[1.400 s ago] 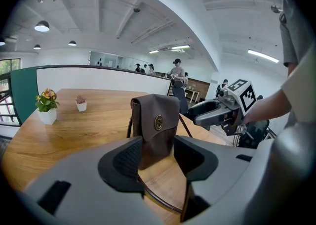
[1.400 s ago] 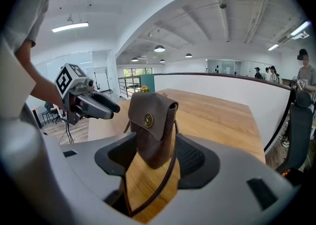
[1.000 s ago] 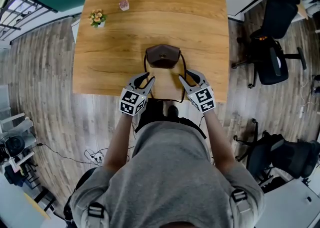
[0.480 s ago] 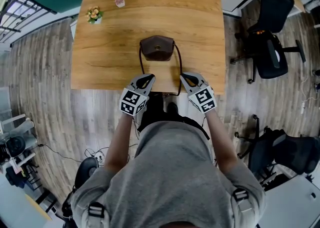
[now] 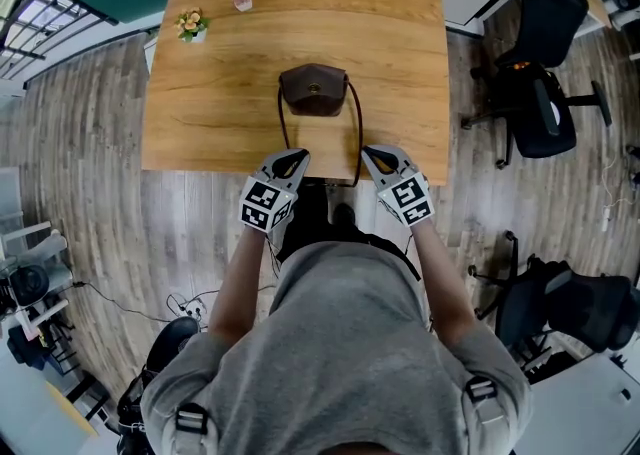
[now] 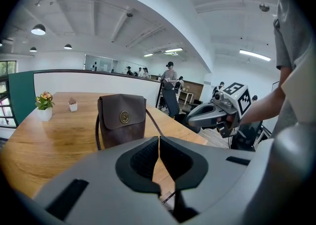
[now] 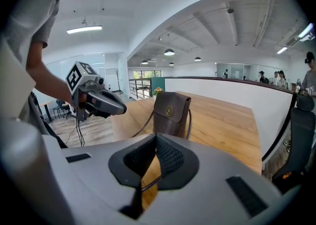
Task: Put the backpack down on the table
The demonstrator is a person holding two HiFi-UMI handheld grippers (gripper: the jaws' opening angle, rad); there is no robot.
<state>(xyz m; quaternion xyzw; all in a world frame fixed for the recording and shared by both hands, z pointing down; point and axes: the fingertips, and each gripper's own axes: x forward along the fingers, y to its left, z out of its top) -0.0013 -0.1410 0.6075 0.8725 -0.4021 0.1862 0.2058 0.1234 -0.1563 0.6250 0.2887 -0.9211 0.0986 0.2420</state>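
Note:
The small brown leather backpack (image 5: 313,90) stands upright on the wooden table (image 5: 200,133), flap and brass clasp facing me. Its thin straps (image 5: 281,138) trail toward the near table edge. My left gripper (image 5: 299,154) and right gripper (image 5: 369,151) hover over that edge, either side of the straps, both shut with nothing seen gripped. In the left gripper view the backpack (image 6: 122,120) sits beyond the closed jaws (image 6: 158,140), with the right gripper (image 6: 190,119) alongside. In the right gripper view the backpack (image 7: 171,114) stands past the closed jaws (image 7: 156,137), with the left gripper (image 7: 123,110) at the left.
A small potted flower (image 5: 194,25) and a tiny pink pot (image 5: 242,1) sit at the table's far left. Black office chairs (image 5: 545,93) stand right of the table, another (image 5: 560,308) behind me. Cables lie on the wood floor (image 5: 190,308).
Both grippers went from open to shut and drew back from the backpack toward the near table edge. The backpack stays standing on the table.

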